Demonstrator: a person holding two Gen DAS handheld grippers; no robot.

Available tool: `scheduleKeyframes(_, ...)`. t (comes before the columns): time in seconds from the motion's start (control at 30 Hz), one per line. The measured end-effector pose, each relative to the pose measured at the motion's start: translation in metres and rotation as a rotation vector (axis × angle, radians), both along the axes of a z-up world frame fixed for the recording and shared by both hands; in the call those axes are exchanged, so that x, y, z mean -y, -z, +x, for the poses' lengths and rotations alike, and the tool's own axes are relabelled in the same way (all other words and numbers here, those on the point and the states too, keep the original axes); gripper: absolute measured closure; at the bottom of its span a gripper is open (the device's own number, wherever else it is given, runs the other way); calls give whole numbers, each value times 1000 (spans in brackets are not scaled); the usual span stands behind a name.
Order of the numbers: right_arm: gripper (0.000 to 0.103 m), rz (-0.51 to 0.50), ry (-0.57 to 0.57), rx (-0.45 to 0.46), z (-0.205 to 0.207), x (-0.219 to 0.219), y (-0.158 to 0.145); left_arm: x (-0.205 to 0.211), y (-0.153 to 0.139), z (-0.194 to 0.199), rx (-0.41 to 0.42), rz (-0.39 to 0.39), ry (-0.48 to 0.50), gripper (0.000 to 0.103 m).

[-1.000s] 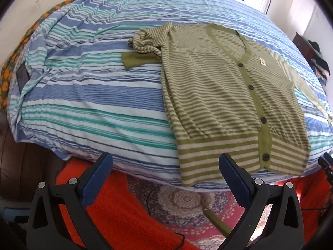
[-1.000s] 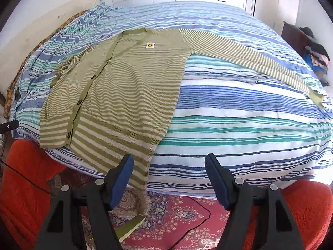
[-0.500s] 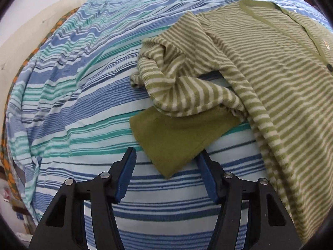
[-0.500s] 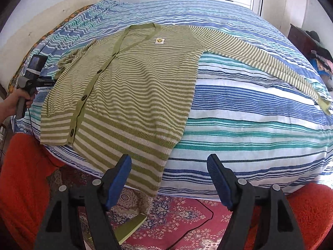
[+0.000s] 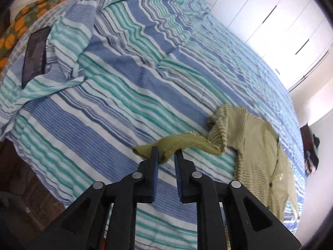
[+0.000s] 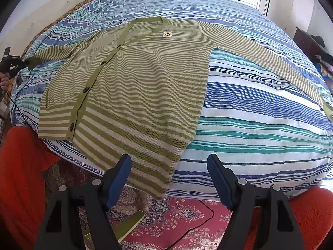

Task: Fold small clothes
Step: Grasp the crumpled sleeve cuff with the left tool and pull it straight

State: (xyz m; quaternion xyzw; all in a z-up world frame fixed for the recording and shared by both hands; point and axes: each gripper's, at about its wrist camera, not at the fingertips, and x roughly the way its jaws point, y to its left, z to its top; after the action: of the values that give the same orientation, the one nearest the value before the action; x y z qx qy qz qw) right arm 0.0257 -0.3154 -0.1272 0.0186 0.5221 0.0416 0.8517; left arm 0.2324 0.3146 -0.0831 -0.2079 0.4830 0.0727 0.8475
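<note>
I find no readable words or numbers. The only sign is a yellow smiley-face patch (image 6: 167,34) on the striped cardigan (image 6: 133,87), at one o'clock from its centre.

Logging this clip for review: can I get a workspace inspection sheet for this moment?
Surface: bed with striped cover, rumpled toward its far left edge.
Job's things: green striped cardigan lies flat, buttoned, hem over the bed's near edge; far sleeve stretched out to the right.
Clutter: dark flat object on the cover; greenish flat object on the floor.
Grippers: left claw closing, solid green cuff between its jaws, lifted off the cover; right claw open, empty, over the hem.
Cables: black cable on the rug.
Surroundings: patterned rug, white cupboard doors.
</note>
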Motion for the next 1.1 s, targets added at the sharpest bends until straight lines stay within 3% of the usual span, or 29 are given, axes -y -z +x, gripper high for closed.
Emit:
scheduleKeyframes(0.07, 28, 4, -7, 0, 0, -2, 1, 1, 20, -14, -68, 129, 21, 28)
scheduleKeyframes(0.17, 28, -1, -22, -5, -1, -6, 1, 6, 43, -30, -98, 227, 95, 28)
scheduleKeyframes(0.3, 28, -10, -40, -14, -2, -10, 2, 25, 54, -37, -34, 401, 198, 29)
scheduleKeyframes(0.5, 28, -24, -72, -34, 0, -20, 6, 76, 73, -10, 29, 851, 424, 30)
scheduleKeyframes(0.57, 28, -30, -81, -41, 1, -24, 7, 89, 92, 3, -14, 943, 546, 32)
scheduleKeyframes(0.6, 28, -33, -86, -41, 1, -25, 8, 91, 100, 10, -65, 921, 603, 66)
scheduleKeyframes(0.63, 28, -36, -89, -40, 1, -27, 7, 87, 103, 19, -122, 823, 620, 95)
scheduleKeyframes(0.67, 28, -40, -91, -37, 0, -28, 6, 77, 98, 29, -165, 681, 575, 101)
scheduleKeyframes(0.7, 28, -44, -92, -34, 0, -29, 5, 63, 84, 36, -150, 528, 509, 101)
scheduleKeyframes(0.8, 28, -49, -88, -27, 0, -28, 4, -8, 29, 41, 12, -43, 234, 101)
scheduleKeyframes(0.87, 28, -49, -85, -37, 1, -28, 6, -63, 9, 33, 128, -330, 12, 101)
scheduleKeyframes(0.9, 28, -48, -85, -44, 2, -28, 8, -87, 6, 30, 151, -404, -100, 100)
scheduleKeyframes(0.93, 28, -48, -86, -50, 3, -28, 9, -110, 8, 27, 143, -438, -216, 100)
scheduleKeyframes(0.97, 28, -45, -88, -55, 5, -28, 11, -129, 15, 25, 116, -447, -309, 93)
scheduleKeyframes(1.0, 28, -40, -90, -58, 6, -29, 12, -144, 22, 25, 68, -439, -373, 73)
scheduleKeyframes(1.07, 28, -34, -92, -59, 7, -31, 14, -160, 38, 20, -20, -413, -422, 44)
scheduleKeyframes(1.1, 28, -33, -93, -57, 7, -32, 14, -159, 41, 15, -34, -376, -417, 43)
